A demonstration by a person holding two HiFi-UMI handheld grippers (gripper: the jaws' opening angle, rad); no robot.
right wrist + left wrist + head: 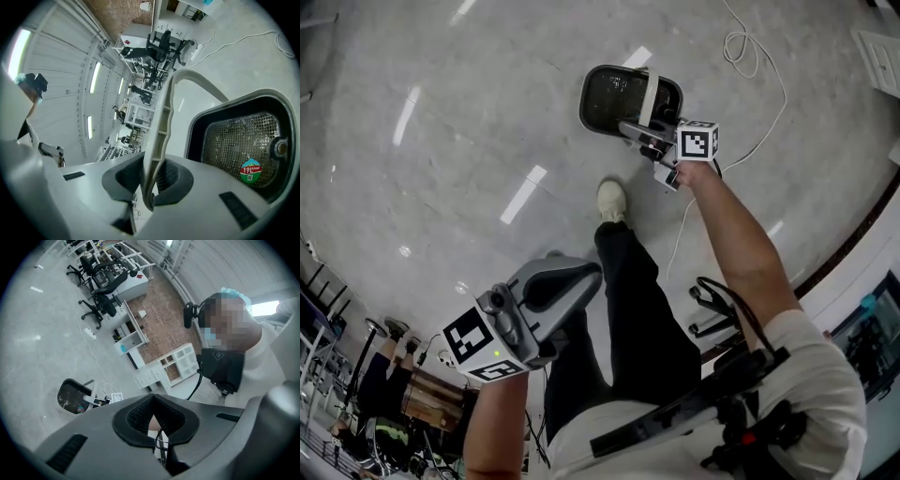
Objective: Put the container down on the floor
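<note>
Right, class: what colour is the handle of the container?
The handle is pale cream, set against the black container. It shows best in the right gripper view.

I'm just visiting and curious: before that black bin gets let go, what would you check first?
1. Right hand-held gripper shut on the handle: ok.
2. Container resting on the floor: cannot tell, it looks low but contact isn't visible.
3. Container upright, opening facing up: ok.
4. Shoe clear of the container: ok.
5. Left hand-held gripper empty: ok.
</note>
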